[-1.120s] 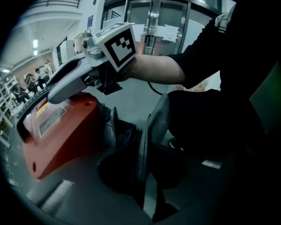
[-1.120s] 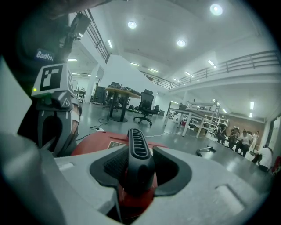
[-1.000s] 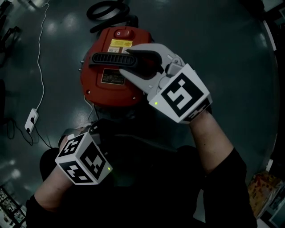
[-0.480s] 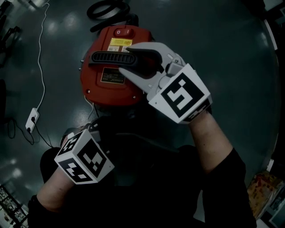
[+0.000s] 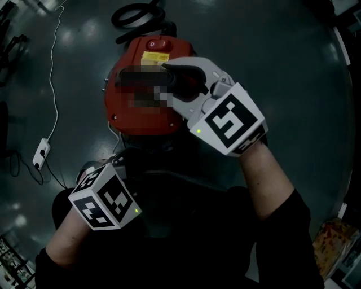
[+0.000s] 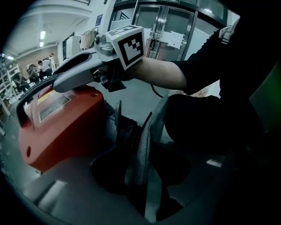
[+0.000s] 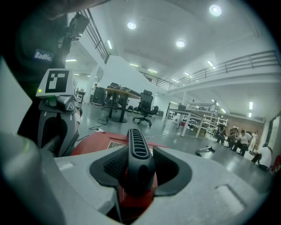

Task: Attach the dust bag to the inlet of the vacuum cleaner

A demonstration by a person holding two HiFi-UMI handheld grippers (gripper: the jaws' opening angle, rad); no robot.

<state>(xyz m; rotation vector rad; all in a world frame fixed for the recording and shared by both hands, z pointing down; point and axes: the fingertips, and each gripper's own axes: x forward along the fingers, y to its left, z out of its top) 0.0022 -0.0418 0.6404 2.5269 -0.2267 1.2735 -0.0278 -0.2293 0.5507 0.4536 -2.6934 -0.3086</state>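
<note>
Fingers of the right gripper (image 5: 168, 80) squeeze the black ribbed handle (image 7: 137, 149) to steady the round red vacuum cleaner (image 5: 131, 122) on the grey floor (image 5: 282, 51); the left gripper's (image 6: 131, 132) just-opened fingers (image 6: 141, 154) grip nothing beside it, and no dust bag shows clearly.

hose (image 5: 117, 17) behind vacuum cleaner (image 5: 135, 115) | power strip (image 5: 40, 152) left | handle (image 7: 139, 151) on top
</note>
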